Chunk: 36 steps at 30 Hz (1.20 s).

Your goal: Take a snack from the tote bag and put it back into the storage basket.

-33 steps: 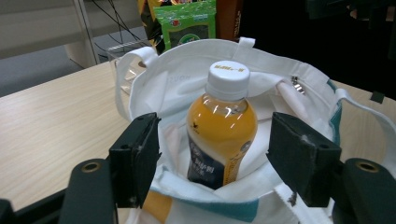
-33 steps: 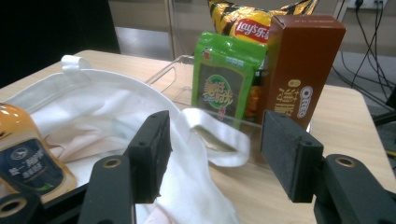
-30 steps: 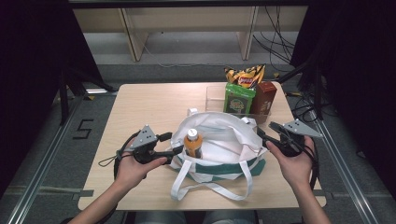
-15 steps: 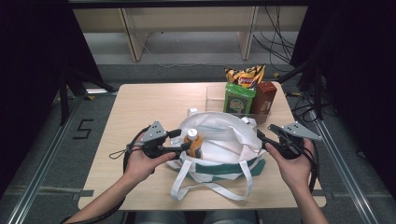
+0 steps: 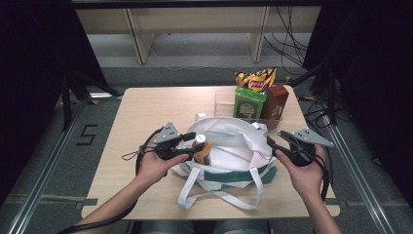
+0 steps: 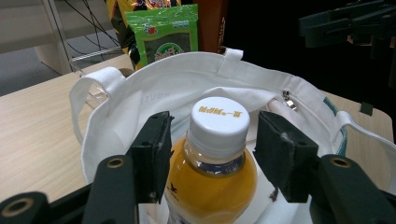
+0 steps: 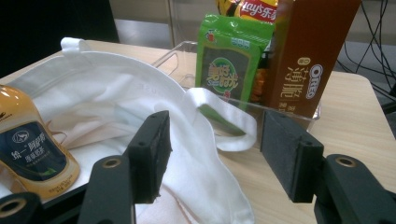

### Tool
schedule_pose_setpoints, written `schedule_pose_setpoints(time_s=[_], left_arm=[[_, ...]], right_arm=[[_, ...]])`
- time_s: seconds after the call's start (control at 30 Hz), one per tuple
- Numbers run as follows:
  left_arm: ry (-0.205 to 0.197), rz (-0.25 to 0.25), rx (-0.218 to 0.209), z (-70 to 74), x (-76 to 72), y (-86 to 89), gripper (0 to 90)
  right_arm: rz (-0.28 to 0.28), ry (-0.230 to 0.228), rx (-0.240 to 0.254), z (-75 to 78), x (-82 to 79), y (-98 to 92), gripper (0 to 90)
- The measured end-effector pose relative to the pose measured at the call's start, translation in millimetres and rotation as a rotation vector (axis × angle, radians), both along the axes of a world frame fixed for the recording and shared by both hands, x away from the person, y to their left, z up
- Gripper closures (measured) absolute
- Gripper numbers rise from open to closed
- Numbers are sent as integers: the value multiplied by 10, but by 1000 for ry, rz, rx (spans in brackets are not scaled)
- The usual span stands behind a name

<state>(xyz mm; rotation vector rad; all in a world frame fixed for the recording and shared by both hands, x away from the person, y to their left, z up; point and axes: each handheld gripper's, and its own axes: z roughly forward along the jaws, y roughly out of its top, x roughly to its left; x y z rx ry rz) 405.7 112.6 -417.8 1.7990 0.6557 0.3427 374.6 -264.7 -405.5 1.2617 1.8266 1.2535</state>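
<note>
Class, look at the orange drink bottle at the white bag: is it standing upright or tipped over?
Upright. The bottle stands in the bag with its white cap on top, between the left tongs.

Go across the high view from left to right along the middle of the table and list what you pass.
left gripper → orange drink bottle → white tote bag → right gripper

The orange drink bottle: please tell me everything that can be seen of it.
The orange drink bottle is clear plastic holding orange liquid, with a white cap printed in gold and a dark label. It stands upright in the open white tote bag. The left hand-held gripper has been closing its jaws around the neck; gaps remain on both sides.
</note>
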Motion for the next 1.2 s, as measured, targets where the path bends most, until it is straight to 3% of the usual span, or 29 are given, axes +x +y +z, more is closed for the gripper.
schedule_pose_setpoints(time_s=[0.23,0.27,0.3,0.37,0.43,0.63,0.77,0.93,1.07,1.1,1.2], left_arm=[[-1,-3,6,-31,33,-42,488],[-2,-5,7,-33,34,-48,495],[-2,-11,2,-38,41,-55,501],[-2,-7,8,-41,44,-61,512],[-2,-7,8,-46,50,-66,521],[-14,-5,10,-43,40,-62,551],[-22,-17,5,-34,42,-68,582],[-19,-23,6,-34,59,-52,587],[-19,-52,9,-24,97,-45,589],[-21,-63,12,-19,111,-45,589],[-27,-89,17,-8,160,-42,589]], right_arm=[[-20,26,19,-16,-36,-5,435],[-9,14,-1,-19,-29,-23,435],[-16,24,20,-25,-40,-11,435],[-1,2,2,-32,-20,-41,435],[-20,32,17,-21,-51,-31,435],[-23,37,14,-36,-63,-43,435],[-22,-3,-7,-63,-40,-54,434],[-26,7,-3,-59,-43,-49,432],[-24,45,19,-62,-56,-37,432],[-11,30,-4,-68,-39,-61,432],[-8,24,-8,-71,-35,-69,432]])
